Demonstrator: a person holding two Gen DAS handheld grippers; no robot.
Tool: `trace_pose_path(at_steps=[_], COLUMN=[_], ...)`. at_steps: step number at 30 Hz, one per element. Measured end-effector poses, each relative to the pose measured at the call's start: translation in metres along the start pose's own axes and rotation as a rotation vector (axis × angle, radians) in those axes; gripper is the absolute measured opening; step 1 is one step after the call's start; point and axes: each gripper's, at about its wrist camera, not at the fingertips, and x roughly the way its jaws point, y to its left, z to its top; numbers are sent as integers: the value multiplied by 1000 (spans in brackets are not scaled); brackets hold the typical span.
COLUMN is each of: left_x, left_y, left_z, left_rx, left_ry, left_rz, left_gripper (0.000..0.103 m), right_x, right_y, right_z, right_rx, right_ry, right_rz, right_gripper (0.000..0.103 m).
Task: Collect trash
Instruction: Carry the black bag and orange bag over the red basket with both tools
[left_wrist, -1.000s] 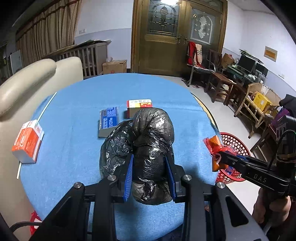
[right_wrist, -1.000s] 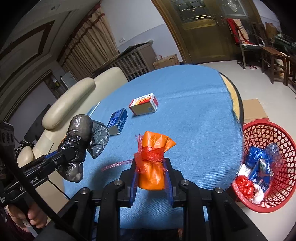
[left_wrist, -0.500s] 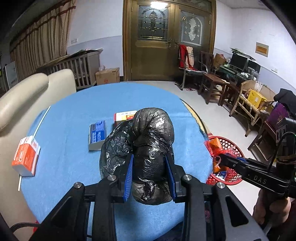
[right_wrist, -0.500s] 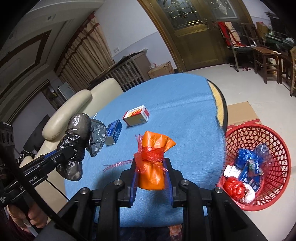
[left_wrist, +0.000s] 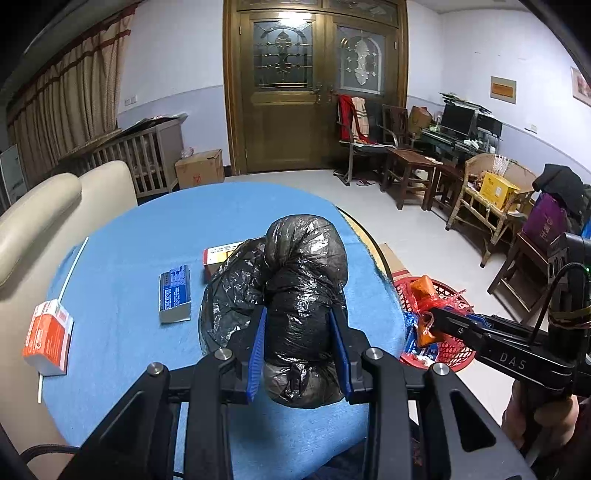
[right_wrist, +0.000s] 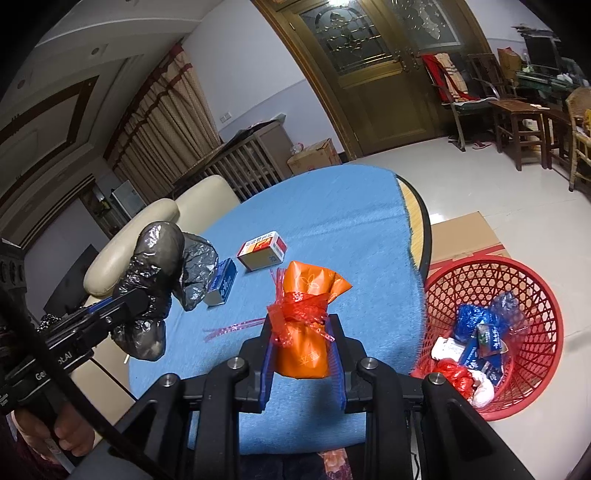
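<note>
Both grippers have lifted since a second ago, the table sitting lower in each view. From the left wrist, the left gripper (left_wrist: 298, 336) clamps a black trash bag (left_wrist: 303, 295); ahead-left lie a blue box (left_wrist: 174, 293) and an orange box (left_wrist: 47, 338). From the right wrist, the right gripper (right_wrist: 301, 354) squeezes an orange bag (right_wrist: 304, 328) above the blue table (right_wrist: 332, 221), with the red basket (right_wrist: 539, 295) to its right on the floor.
</note>
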Motion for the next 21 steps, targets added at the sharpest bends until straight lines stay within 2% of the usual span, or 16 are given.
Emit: trace_pose_path(at_steps=[7,21], left_x=[3,34], left_y=[-5,-48], left_z=[6,13], left_rx=[29,127], left_ry=[13,72], left_rz=[-13,-48], left_gripper=[35,35], right_x=[-8,-18], right_y=[-15,-64], right_z=[0,-7], right_rx=[29,139], right_ry=[-18,-32], right_rz=[-1,-12], right_gripper=[27,27])
